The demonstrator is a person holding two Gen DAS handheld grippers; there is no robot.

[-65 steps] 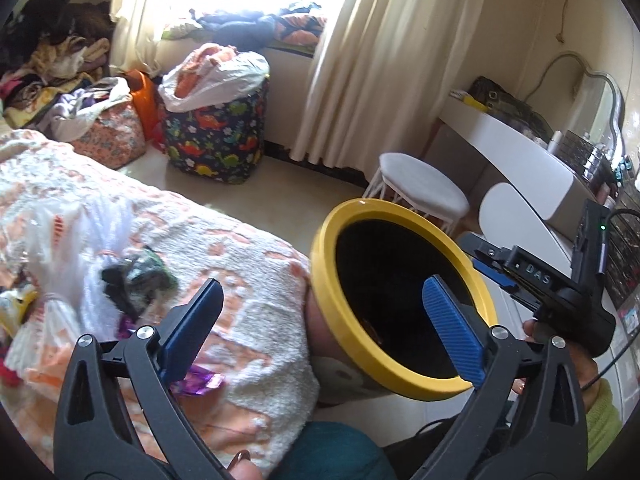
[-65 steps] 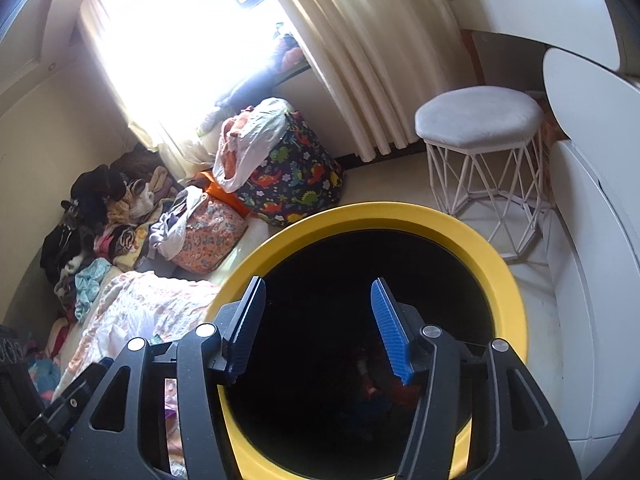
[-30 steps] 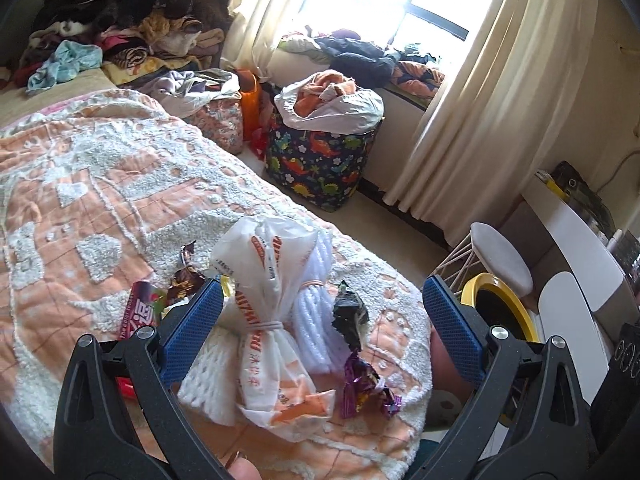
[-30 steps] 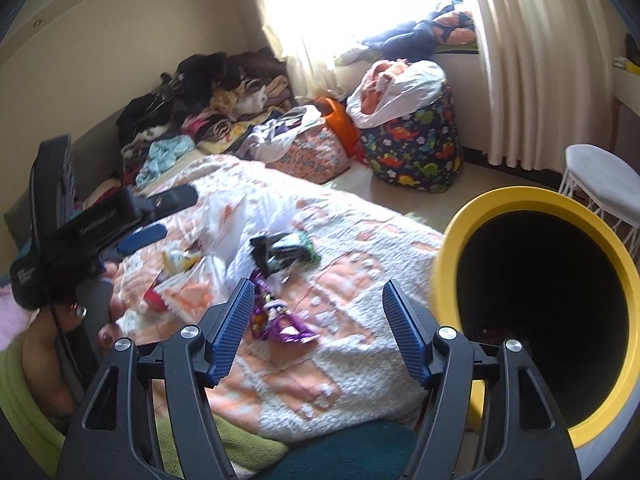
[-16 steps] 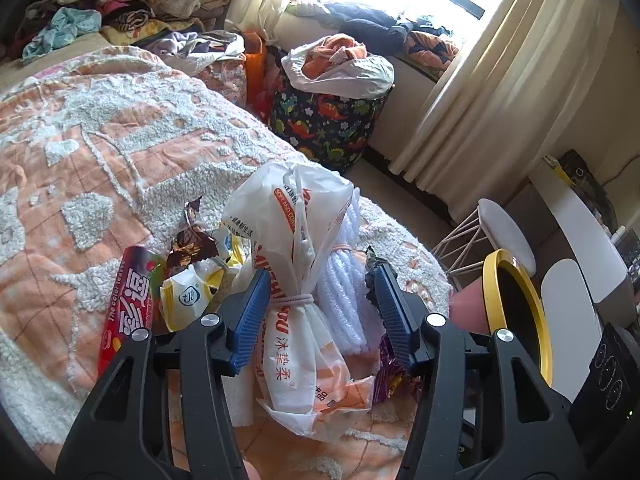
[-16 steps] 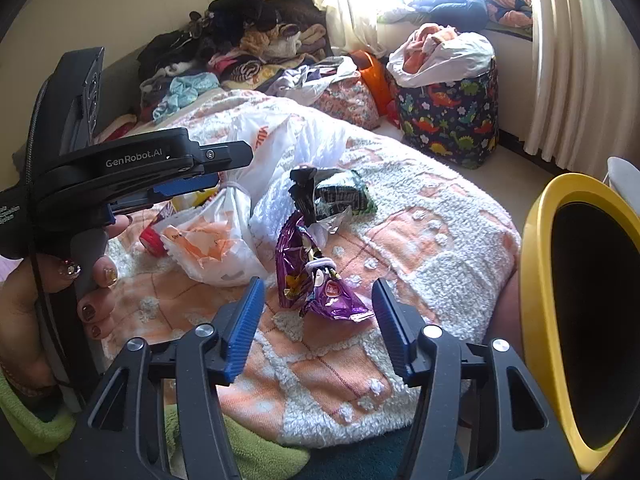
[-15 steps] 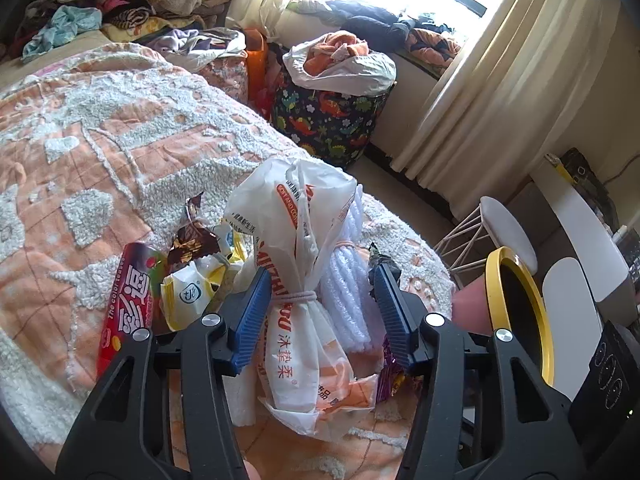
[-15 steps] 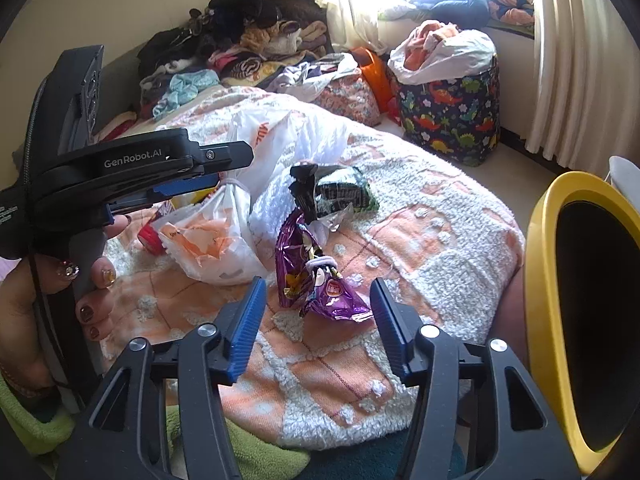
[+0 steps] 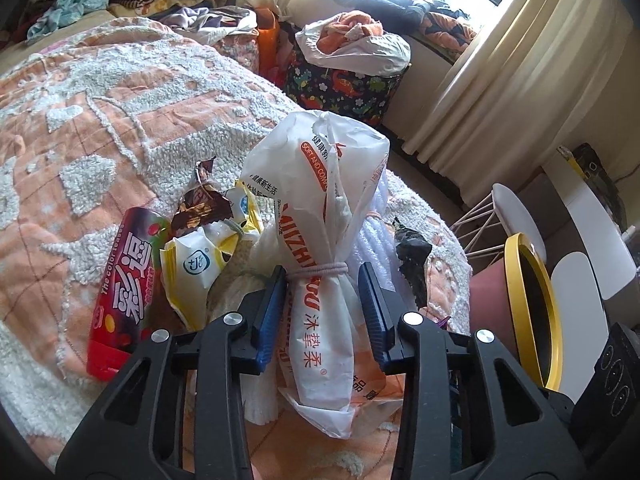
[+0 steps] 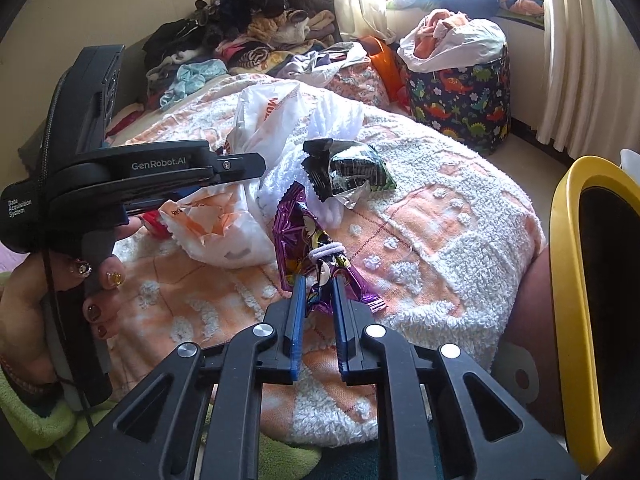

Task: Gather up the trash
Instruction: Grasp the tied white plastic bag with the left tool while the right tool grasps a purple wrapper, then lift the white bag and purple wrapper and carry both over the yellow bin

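A white plastic bag (image 9: 320, 184) with orange print, tied round the middle with a hair band, lies on the orange and white bedspread (image 9: 100, 120). My left gripper (image 9: 322, 276) straddles its tied waist, jaws closing, and the pads touch both sides. In the right wrist view my right gripper (image 10: 318, 284) is shut on the lower end of a purple snack wrapper (image 10: 296, 232). A black and green wrapper (image 10: 348, 172) lies just beyond it. The yellow-rimmed bin (image 10: 568, 280) stands at the bed's right edge.
Left of the bag lie a red candy tube (image 9: 124, 284), a yellow and white packet (image 9: 196, 264) and a brown wrapper (image 9: 200, 204). A dinosaur-print hamper (image 9: 352, 84), a white stool (image 9: 516, 212) and piled clothes (image 10: 248, 12) stand past the bed. A hand (image 10: 48, 292) holds the left gripper.
Both grippers came down to the bed from the bin. The left jaws narrowed around the white bag. The right jaws shut on the purple wrapper.
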